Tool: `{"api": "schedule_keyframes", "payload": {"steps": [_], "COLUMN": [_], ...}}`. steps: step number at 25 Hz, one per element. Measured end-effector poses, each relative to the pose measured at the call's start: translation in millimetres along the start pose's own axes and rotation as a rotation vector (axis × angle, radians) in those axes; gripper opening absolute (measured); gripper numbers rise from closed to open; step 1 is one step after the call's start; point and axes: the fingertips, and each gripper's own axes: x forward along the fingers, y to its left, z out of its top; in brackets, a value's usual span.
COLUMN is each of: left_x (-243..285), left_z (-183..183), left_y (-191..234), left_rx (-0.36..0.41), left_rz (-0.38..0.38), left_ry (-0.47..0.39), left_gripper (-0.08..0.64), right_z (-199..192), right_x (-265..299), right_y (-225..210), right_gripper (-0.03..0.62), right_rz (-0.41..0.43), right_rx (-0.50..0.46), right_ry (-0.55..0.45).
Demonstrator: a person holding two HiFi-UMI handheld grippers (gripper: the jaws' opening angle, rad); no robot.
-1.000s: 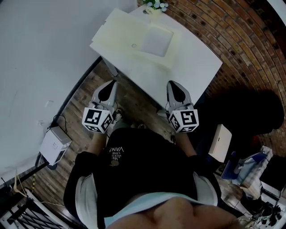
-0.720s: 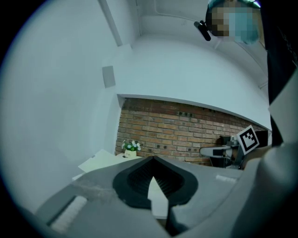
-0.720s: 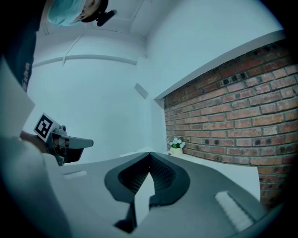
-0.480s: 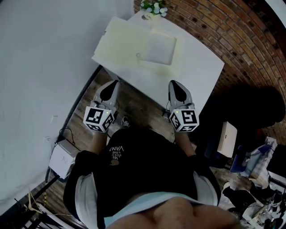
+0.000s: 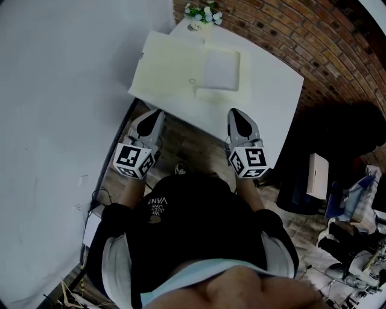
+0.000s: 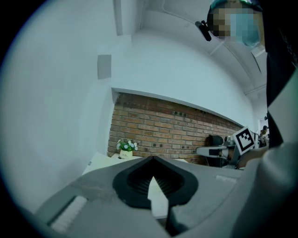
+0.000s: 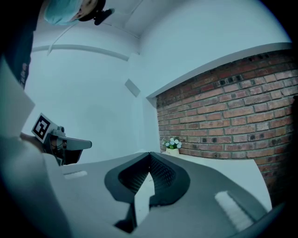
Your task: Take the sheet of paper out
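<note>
A large pale yellow envelope (image 5: 175,69) with a small round clasp (image 5: 192,81) lies flat on the white table (image 5: 271,90). A whiter rectangular patch (image 5: 221,68), maybe the sheet of paper, shows at its right part. Both grippers hover over the wooden floor just short of the table's near edge and point toward it. My left gripper (image 5: 158,113) is shut and holds nothing, with its dark pads meeting at the tip (image 6: 152,159). My right gripper (image 5: 234,112) is also shut and holds nothing (image 7: 150,154). Each gripper appears in the other's view.
A small pot of white flowers (image 5: 202,11) stands at the table's far corner by the brick wall (image 5: 313,36). A white wall (image 5: 54,90) runs along the left. A white box (image 5: 318,175) and clutter (image 5: 356,229) lie on the floor at the right.
The table and envelope have come closer and turned in the head view as the person moved. Both grippers travelled along with them, still shut. The floor unit at the left slid nearly out of sight.
</note>
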Motion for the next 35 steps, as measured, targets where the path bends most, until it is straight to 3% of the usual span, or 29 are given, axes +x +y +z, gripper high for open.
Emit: {"api": "schedule_keyframes", "payload": {"steps": [6,13,35], "left_x": [2,19,150], "left_z": [-4,-12,0], "left_y": [7,6,-7], "left_rx": [-0.004,-0.025,-0.061], "left_rz": [-0.057,-0.070,0.054], "left_ry": [0.008,0.026,0.032], "left_gripper": [0.000,0.000,0.000], "right_z": [-9,-16,-4], "right_x": [-6,-2,75], "right_y": [3,-10,-137], "right_gripper": [0.000,0.000,0.000], "right_rz": [-0.065,-0.078,0.052], "right_rx": [0.012,0.015,-0.017], "right_ry": [0.011,0.037,0.077]}}
